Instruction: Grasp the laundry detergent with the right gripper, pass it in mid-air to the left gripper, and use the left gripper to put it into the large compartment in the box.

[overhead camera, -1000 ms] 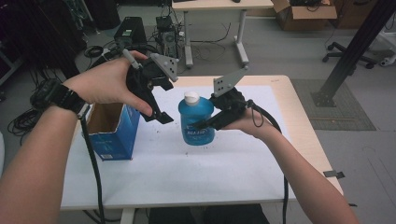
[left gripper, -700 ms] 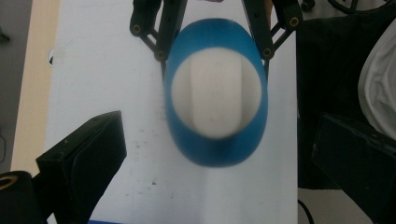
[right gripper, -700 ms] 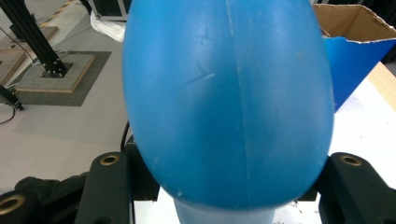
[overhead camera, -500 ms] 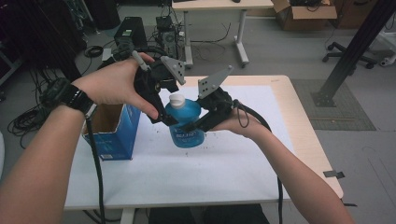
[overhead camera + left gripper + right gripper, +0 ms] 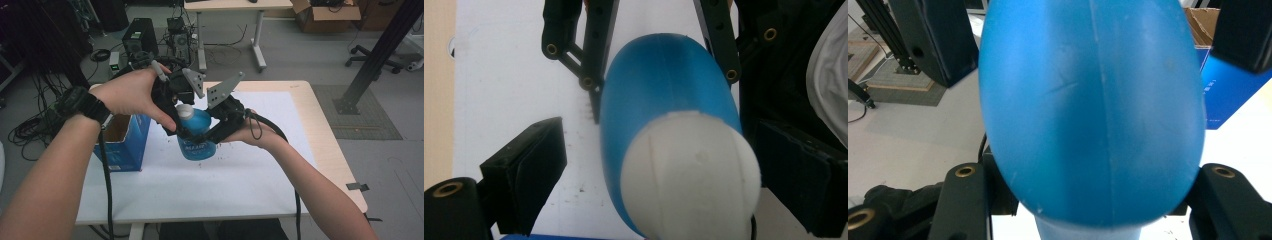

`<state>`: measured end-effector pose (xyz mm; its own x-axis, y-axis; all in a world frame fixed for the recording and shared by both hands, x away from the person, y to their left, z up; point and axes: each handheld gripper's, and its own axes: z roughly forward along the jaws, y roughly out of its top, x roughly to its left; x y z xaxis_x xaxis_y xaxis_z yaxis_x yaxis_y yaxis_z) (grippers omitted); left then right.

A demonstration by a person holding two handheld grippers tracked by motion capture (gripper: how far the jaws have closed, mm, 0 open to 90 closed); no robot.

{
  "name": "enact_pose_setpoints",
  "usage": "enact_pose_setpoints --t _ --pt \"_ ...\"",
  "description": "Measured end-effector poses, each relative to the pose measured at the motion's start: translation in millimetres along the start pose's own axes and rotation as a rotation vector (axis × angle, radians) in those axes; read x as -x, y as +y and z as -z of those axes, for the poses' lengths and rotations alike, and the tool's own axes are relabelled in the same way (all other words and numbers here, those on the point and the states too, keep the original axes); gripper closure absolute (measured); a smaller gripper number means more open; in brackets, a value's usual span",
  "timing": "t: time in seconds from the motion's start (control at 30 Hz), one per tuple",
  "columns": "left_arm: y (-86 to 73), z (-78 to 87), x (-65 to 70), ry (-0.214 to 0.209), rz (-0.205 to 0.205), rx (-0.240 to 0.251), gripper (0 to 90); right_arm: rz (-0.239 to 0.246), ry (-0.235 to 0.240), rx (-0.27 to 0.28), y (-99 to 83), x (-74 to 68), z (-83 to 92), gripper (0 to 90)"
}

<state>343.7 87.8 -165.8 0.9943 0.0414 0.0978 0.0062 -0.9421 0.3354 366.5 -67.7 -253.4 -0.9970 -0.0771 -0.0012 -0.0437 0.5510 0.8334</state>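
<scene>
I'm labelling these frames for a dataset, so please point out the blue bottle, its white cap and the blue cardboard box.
blue bottle (image 5: 196, 135): high view, on its blue body, above the label.
white cap (image 5: 689, 172): left gripper view, on the cap's rounded top.
blue cardboard box (image 5: 125, 145): high view, on its blue front wall.

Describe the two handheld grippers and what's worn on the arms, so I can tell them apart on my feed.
Both are black linkage frames with brass-coloured pivot pins and flat black fingers. The left gripper and right gripper each carry a grey three-cornered plate and trail a black cable. The left wrist wears a black watch; both forearms are sleeveless.
</scene>
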Motion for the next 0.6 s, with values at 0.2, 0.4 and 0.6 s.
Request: enact_pose_setpoints --t 0.2,0.4,0.6 --pt "2.1 -2.5 -0.2 -0.008 -0.006 -0.01 11.9 0.002 -0.001 -0.001 0.8 -1.2 0.0 41.9" --pt "3.2 -2.4 -0.2 -0.014 -0.005 -0.011 18.4 0.002 -0.001 -0.004 0.2 -0.9 -1.1 41.9" --pt "3.2 -2.4 0.1 -0.016 -0.003 -0.008 21.3 0.001 -0.001 -0.004 -1.0 -0.5 -2.1 42.0"
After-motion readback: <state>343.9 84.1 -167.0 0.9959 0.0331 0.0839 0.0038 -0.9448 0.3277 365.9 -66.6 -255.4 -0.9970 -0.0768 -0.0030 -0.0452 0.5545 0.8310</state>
